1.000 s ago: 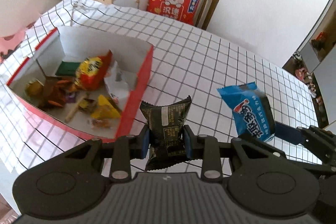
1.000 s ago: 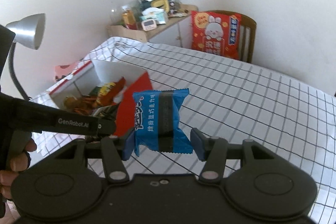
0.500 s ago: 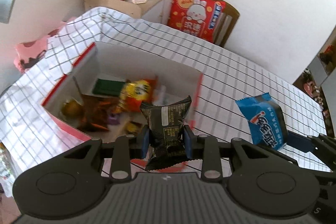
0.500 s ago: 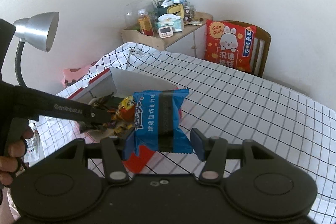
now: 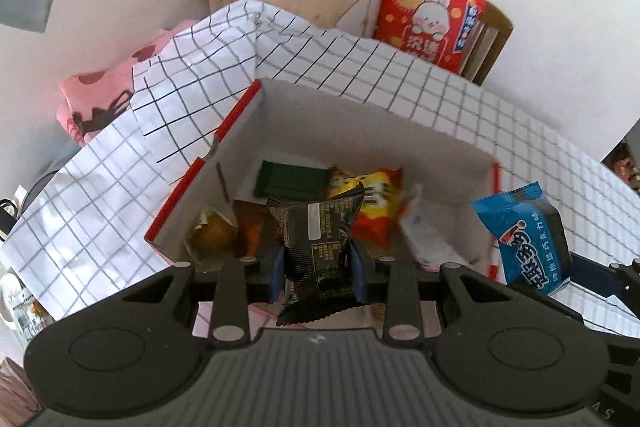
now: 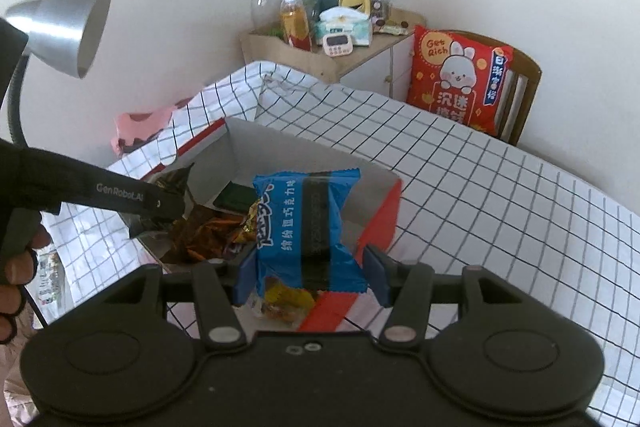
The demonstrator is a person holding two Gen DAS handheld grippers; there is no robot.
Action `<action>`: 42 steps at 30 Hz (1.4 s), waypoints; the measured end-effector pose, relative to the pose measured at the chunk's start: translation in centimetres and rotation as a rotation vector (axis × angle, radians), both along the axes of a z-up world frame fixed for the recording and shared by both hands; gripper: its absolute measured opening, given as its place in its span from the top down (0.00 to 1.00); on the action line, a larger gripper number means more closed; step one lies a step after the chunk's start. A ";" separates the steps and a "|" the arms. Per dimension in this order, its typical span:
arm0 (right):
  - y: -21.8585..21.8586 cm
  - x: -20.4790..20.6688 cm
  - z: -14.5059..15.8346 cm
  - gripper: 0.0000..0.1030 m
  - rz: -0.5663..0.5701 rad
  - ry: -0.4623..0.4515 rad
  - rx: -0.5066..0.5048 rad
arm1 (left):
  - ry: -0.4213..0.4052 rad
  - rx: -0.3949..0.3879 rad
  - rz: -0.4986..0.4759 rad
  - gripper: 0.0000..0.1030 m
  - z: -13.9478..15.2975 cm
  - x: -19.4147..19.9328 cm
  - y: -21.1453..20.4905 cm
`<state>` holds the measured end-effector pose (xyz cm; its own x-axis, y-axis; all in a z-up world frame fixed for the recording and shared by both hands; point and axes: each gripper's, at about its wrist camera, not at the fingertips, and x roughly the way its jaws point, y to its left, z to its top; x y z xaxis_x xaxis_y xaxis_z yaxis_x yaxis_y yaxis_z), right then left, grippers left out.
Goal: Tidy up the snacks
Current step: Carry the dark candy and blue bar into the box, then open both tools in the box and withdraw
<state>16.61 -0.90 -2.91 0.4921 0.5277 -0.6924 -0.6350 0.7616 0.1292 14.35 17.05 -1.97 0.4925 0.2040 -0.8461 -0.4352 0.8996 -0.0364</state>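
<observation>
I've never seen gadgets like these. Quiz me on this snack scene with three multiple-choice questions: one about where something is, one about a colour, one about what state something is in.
1. Where does the black snack packet hang?
A. above the open box
B. on the chair
C. under the lamp

2. What colour is the packet in the right gripper?
A. green
B. blue
C. pink

3. What state is the left gripper in?
A. wide open and empty
B. lying on the tablecloth
C. shut on a packet

Answers:
1 A: the red-and-white box of snacks lies right behind and below it.
2 B: the blue packet sits between its pads.
3 C: both pads press the black wrapper's sides.
</observation>
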 end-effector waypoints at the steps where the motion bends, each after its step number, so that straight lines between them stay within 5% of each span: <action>1: 0.7 0.2 -0.4 0.47 0.003 0.004 -0.010 | 0.009 -0.003 0.004 0.69 -0.4 0.3 0.4; 14: 6.7 2.4 -4.7 0.47 0.013 0.032 -0.127 | 0.084 0.004 0.007 0.69 -4.7 4.0 2.8; 29: 8.3 3.2 -7.2 0.46 0.033 0.057 -0.206 | 0.172 0.001 -0.049 0.68 -8.7 5.7 1.5; 32: 8.3 3.4 -7.3 0.45 0.037 0.061 -0.205 | 0.178 0.001 -0.050 0.57 -8.9 5.7 1.4; 42: 7.9 3.1 -7.1 0.34 0.044 0.066 -0.181 | 0.148 0.008 -0.049 0.44 -8.5 5.0 1.1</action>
<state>19.73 7.03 -9.97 0.4213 0.4118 -0.8081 -0.6630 0.7478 0.0354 19.34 18.14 -10.50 0.3716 0.1902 -0.9087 -0.3911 0.9198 0.0326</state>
